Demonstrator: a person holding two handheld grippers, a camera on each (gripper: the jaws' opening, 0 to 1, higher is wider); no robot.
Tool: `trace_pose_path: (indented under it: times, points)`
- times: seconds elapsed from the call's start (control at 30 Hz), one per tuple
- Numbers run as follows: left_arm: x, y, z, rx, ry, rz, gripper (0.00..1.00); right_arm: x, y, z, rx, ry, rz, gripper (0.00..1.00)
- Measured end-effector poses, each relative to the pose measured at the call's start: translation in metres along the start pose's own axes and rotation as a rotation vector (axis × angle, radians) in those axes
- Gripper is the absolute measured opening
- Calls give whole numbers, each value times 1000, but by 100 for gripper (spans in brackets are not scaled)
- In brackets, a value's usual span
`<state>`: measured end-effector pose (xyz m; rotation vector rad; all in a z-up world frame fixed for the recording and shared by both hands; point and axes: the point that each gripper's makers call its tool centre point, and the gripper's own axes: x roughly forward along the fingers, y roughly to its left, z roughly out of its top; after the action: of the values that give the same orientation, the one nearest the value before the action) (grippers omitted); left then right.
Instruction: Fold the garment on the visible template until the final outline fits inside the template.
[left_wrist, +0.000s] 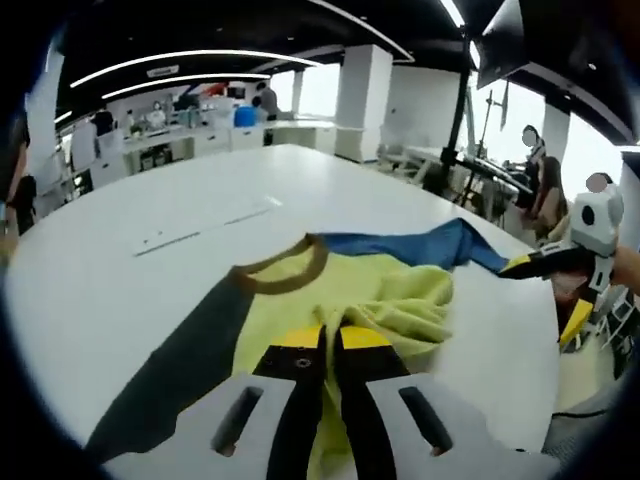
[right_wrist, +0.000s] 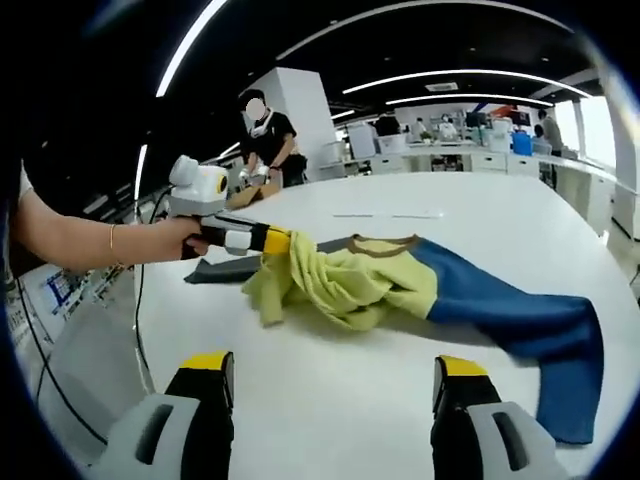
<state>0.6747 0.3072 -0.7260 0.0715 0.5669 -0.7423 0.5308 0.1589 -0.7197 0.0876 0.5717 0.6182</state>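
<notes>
Yellow, blue and grey cloth garment (right_wrist: 400, 280), brown collar, on white table (right_wrist: 480, 215).
Long axis 9-to-3; left tool (right_wrist: 283, 241) clamped on yellow body; right tool (right_wrist: 332, 378) apart.

Open white table (right_wrist: 330, 400) is seen between the right gripper's jaws and the bunched garment (right_wrist: 400, 280); passage from the left is blocked by the left gripper (right_wrist: 280, 241).

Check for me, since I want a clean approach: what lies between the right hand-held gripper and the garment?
Bare white table in the right gripper view, between the right hand-held gripper and the garment.
</notes>
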Motion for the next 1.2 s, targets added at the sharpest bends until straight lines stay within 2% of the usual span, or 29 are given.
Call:
trace_pose_path:
  times: [0.17, 0.43, 0.63, 0.73, 0.93, 1.2]
  points:
    - [11, 15, -8, -33, 19, 23, 1, 5, -3, -2, 1, 12, -1, 75]
    - [23, 31, -25, -15, 73, 53, 1, 10, -8, -6, 17, 24, -1, 74]
    - [26, 32, -31, 7, 96, 57, 2, 14, -8, -7, 21, 33, 3, 73]
    - [20, 33, -30, 28, 96, 66, 4, 15, -8, -5, 27, 27, 7, 73]
    - [-2, 33, -22, 55, 64, 67, 18, 18, -6, 2, 25, 13, 22, 72]
    - [-34, 21, -17, 28, 13, 65, 28, 23, -7, 6, 36, 15, 35, 69]
